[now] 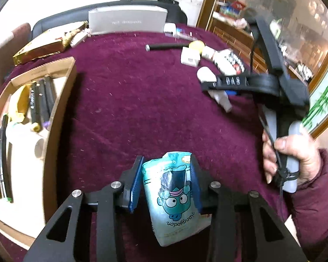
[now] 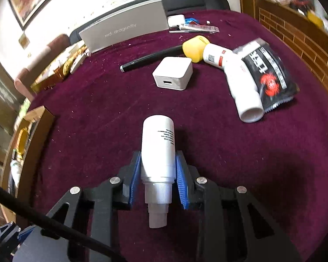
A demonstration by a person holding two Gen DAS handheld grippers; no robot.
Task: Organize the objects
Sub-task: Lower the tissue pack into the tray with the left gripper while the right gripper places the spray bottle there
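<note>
While a wide stretch of bare maroon velvet tablecloth [image 1: 142,91] is left free between the cardboard box [image 1: 61,100] at its left edge and the clutter opposite, a pale-blue cartoon-printed packet [image 1: 172,196] is clamped in the left gripper [image 1: 167,181], and a white plastic spray bottle [image 2: 157,150] is pinched in the right gripper [image 2: 157,181], above the cloth.

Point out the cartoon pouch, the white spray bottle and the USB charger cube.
cartoon pouch [image 1: 172,194], left wrist view, on the printed face.
white spray bottle [image 2: 158,146], right wrist view, on the body.
USB charger cube [image 2: 173,72], right wrist view, on its top face.
</note>
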